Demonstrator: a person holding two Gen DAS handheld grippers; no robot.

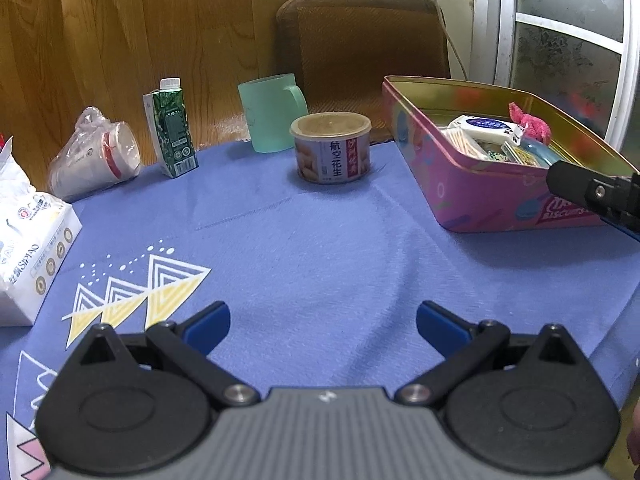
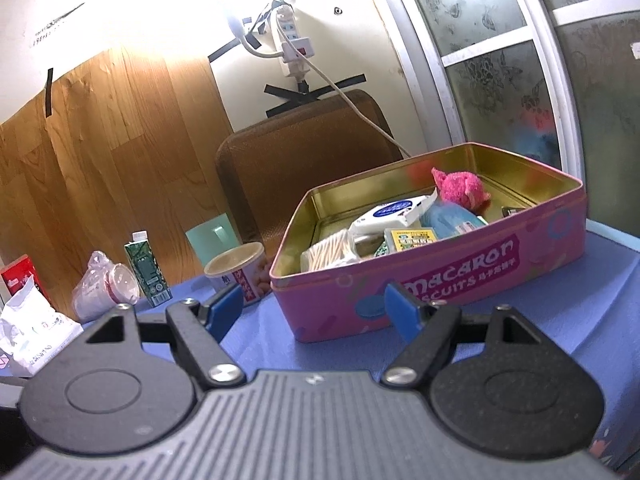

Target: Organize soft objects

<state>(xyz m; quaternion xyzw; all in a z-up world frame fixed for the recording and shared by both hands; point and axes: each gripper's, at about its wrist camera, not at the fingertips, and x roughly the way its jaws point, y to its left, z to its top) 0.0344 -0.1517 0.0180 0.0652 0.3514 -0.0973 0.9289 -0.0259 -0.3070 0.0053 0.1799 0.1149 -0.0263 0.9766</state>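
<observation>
**Both grippers open and empty; soft items inside pink tin**

Left gripper (image 1: 323,326): jaws spread wide, nothing btwn the blue pads (image 1: 210,326). It sits low over the blue tablecloth (image 1: 320,240), above a bare patch just right of the triangle print.

Right gripper (image 2: 316,310): jaws also wide apart, nothing held. It points at the front wall of the pink biscuit tin (image 2: 460,276), near it but not touching. In the left wrist view, one black finger of this gripper shows at the right edge, beside the tin's near corner.

Tin (image 1: 480,192): lid off, on the cloth at the right side of the table. Contents, per right wrist view:
- pink plush toy (image 2: 460,186), back right, leaning on the far inner wall
- light blue soft item (image 2: 450,220), just in front of the plush
- white tissue pack w/ blue label (image 2: 394,212), centre, tilted
- cotton swabs pack (image 2: 332,254), front left corner
- small yellow-green packet (image 2: 412,238), front

Other items, left to right along the table's back edge: bagged paper cups (image 1: 96,156), lying on side; green carton (image 1: 172,132), upright; mint mug (image 1: 272,112); peanut can (image 1: 332,148), upright, nearest the tin but apart from it. A white tissue pack (image 1: 32,248) rests at the far left edge.
</observation>
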